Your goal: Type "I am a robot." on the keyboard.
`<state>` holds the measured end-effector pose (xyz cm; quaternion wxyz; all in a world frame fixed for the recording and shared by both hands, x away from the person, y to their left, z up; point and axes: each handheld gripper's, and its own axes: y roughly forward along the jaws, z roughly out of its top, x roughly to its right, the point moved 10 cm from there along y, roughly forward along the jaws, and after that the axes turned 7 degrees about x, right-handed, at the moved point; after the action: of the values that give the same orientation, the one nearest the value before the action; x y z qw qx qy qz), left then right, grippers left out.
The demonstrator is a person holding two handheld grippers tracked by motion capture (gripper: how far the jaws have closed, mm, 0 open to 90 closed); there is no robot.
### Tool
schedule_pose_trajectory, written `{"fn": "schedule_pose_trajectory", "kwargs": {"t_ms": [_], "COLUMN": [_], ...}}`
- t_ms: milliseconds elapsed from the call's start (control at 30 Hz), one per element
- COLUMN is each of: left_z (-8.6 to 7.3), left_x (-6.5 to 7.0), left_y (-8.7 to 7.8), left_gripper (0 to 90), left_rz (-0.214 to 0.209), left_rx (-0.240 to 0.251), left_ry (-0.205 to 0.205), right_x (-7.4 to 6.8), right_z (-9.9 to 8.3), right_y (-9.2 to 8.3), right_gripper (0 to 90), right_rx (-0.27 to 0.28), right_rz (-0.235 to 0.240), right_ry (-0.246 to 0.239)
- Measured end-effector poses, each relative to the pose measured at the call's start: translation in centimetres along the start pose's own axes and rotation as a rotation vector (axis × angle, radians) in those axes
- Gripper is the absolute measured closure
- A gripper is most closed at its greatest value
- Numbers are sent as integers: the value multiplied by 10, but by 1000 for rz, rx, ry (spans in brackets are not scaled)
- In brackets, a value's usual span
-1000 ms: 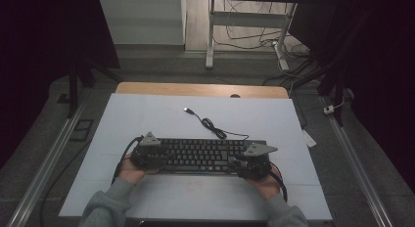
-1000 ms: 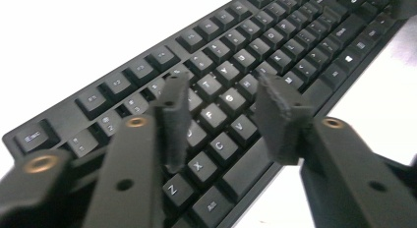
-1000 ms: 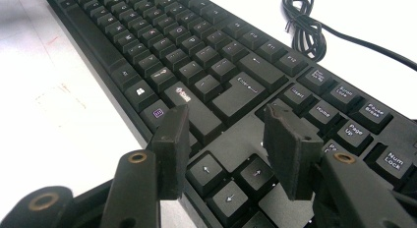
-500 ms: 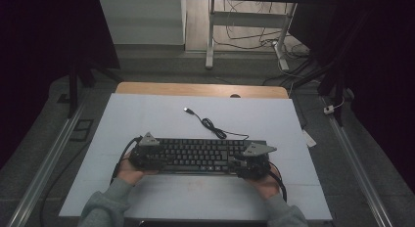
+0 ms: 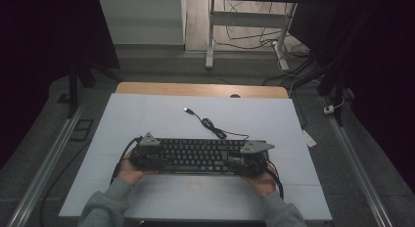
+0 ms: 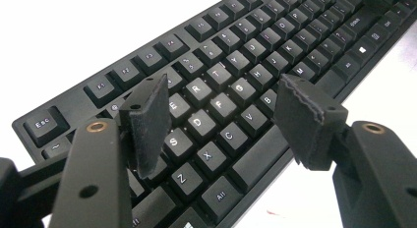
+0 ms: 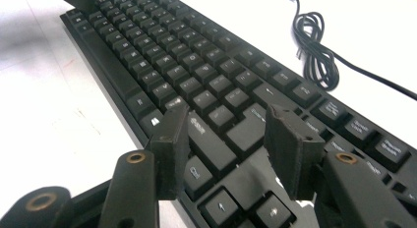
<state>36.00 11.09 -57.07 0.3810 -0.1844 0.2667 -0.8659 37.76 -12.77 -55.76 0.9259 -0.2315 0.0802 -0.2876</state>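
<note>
keyboard [image 5: 198,156] flat on white desk [image 5: 147,119], near front edge; left tool [image 6: 223,122] over its left keys, jaws just opened wide, gripping nothing; right tool [image 7: 228,149] over right end, jaws apart, nothing clamped

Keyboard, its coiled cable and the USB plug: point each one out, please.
keyboard [image 5: 195,156]: high view, on the middle key rows.
coiled cable [image 7: 314,46]: right gripper view, on the bundled loops beside the keyboard.
USB plug [image 5: 187,110]: high view, on the cable's free end lying on the table.
</note>
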Motion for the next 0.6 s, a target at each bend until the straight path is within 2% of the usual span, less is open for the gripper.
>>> {"fn": "schedule_pose_trajectory", "kwargs": {"t_ms": [200,400,500,600], "left_z": [-1,-2,-2,-3], "left_x": [0,0,0,1], "left_y": [1,2,3,3], "left_gripper": [380,378,377,374], "left_rz": [1,0,1,-1], "left_rx": [-4,-8,-10,-16], "left_ry": [0,1,4,7], "right_x": [-4,-9,-11,-14], "right_z": [9,17,20,22], "right_y": [10,26,35,43], "right_gripper": [520,533,566,653], "right_rx": [5,-6,-17,-30], "right_rz": [16,20,28,42], "right_ry": [6,-11,-7,1]}}
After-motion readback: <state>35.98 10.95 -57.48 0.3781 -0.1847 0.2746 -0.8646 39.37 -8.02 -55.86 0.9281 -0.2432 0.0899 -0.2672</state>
